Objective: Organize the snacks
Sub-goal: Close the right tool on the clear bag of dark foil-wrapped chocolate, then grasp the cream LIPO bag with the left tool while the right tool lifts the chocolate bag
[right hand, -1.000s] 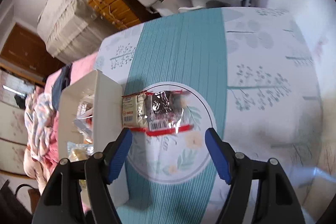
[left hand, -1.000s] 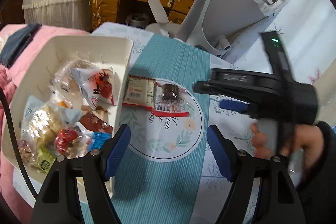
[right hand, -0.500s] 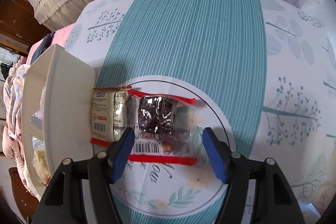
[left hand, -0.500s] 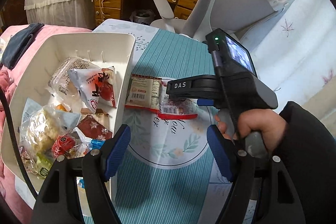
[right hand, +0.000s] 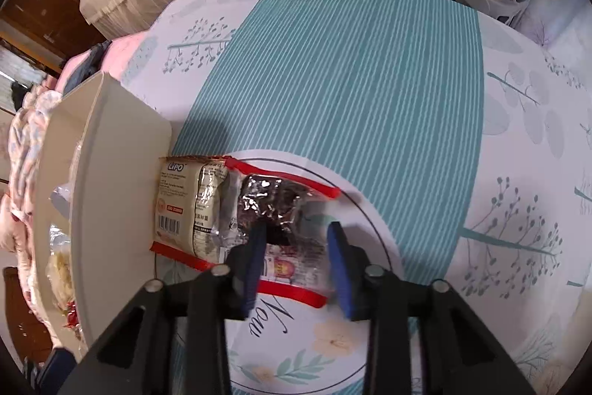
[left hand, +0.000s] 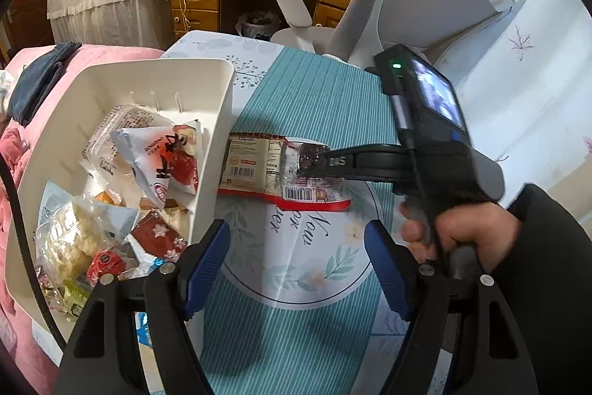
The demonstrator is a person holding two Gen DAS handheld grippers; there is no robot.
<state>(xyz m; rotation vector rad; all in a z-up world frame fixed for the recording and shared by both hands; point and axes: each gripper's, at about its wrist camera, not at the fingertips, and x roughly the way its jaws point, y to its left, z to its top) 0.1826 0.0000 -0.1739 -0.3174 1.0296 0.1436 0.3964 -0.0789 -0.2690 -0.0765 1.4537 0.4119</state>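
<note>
Teal-striped tablecloth [right hand: 351, 69] under a light, crinkly, slippery snack packet [right hand: 273, 210]; my right gripper [right hand: 296, 247] is closing across its brownie bulge, left gripper [left hand: 296, 265] gapes empty.

Teal-striped tablecloth [right hand: 351, 69], red-edged snack packet [right hand: 281, 210]

My right claw [right hand: 296, 247] points steeply down, its blue-padded jaws closing, with a clear snack packet with red edges [right hand: 292, 232] between them. My right hand [left hand: 462, 232], in a dark sleeve, grips its handle. My left claw [left hand: 296, 261] hangs tilted downward, jaws spread wide with nothing between them.
</note>
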